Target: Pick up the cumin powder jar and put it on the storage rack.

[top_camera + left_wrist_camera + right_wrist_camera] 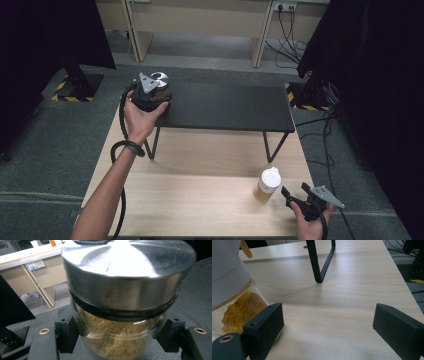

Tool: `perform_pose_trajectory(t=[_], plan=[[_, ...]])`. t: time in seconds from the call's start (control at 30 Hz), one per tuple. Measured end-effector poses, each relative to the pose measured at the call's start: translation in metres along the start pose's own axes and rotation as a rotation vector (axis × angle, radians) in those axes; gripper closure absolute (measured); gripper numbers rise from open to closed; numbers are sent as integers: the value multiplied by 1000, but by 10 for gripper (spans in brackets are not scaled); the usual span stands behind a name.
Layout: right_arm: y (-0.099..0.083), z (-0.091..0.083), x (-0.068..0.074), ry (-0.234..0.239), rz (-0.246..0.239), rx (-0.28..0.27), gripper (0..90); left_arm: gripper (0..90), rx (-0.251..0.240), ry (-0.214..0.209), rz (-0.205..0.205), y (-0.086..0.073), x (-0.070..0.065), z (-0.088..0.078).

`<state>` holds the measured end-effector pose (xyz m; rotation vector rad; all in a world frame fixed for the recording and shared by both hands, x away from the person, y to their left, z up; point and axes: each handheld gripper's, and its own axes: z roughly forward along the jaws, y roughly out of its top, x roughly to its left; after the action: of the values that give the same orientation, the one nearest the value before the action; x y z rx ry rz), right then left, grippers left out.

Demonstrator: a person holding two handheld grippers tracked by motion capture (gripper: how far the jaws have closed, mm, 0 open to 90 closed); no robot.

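A glass jar [160,80] with a shiny metal lid, filled with brown powder, is at the left end of the black shelf [225,106]. My left gripper [161,95] is shut on its glass body, one pad on each side. In the left gripper view the jar [127,277] sits close between the jaws of that gripper [117,340], and whether its base rests on the shelf is hidden. A second jar [267,184], with a white lid and yellow powder, stands on the wooden table [200,200]. My right gripper [295,190] stands open just right of it. In the right gripper view that jar [234,302] stands outside the left pad of the open gripper [329,327].
The black shelf stands on thin metal legs [317,262] over the far half of the table. Bare wood lies under and in front of it. Dark stands and cables sit on the floor to either side, and desks stand beyond the table.
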<state>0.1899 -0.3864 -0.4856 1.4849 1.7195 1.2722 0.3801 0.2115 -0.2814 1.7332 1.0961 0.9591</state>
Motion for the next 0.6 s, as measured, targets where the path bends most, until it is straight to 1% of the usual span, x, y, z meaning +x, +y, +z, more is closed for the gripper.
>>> perform_pose_trajectory(t=[0.07, 0.1, 0.2, 0.27, 0.33, 0.37, 0.4, 0.43, 0.47, 0.53, 0.57, 0.6], plan=[[0, 0, 0, 0, -2, 1, 100, 303, 3, -1, 0, -1, 0, 2], [0, 0, 0, -1, -4, 1, 100, 303, -5, -1, -9, -3, 0, 2], [0, 0, 1, -3, -8, 2, 100, 303, -10, -3, -13, -5, 1, 3], [1, 0, 2, -3, -10, 3, 100, 303, -14, -11, -28, -6, 4, 4], [1, 0, 2, -4, -12, 6, 100, 303, -23, -22, -53, -9, 8, 5], [1, 0, 2, -4, -14, 7, 100, 303, -28, -31, -76, -11, 11, 6], [1, 0, 2, -5, -15, 6, 100, 303, -28, -31, -76, -11, 11, 6], [1, 0, 2, -5, -16, 6, 100, 303, -35, -36, -103, -14, 13, 7], [1, 0, 2, -5, -16, 6, 100, 303, -46, -43, -122, -17, 15, 8], [1, 0, 2, -5, -17, 6, 100, 302, -52, -44, -129, -19, 16, 8], [1, 0, 3, -5, -17, 6, 100, 303, -67, -56, -141, -24, 19, 8], [1, 0, 3, -5, -17, 6, 100, 303, -67, -56, -141, -24, 19, 8]])
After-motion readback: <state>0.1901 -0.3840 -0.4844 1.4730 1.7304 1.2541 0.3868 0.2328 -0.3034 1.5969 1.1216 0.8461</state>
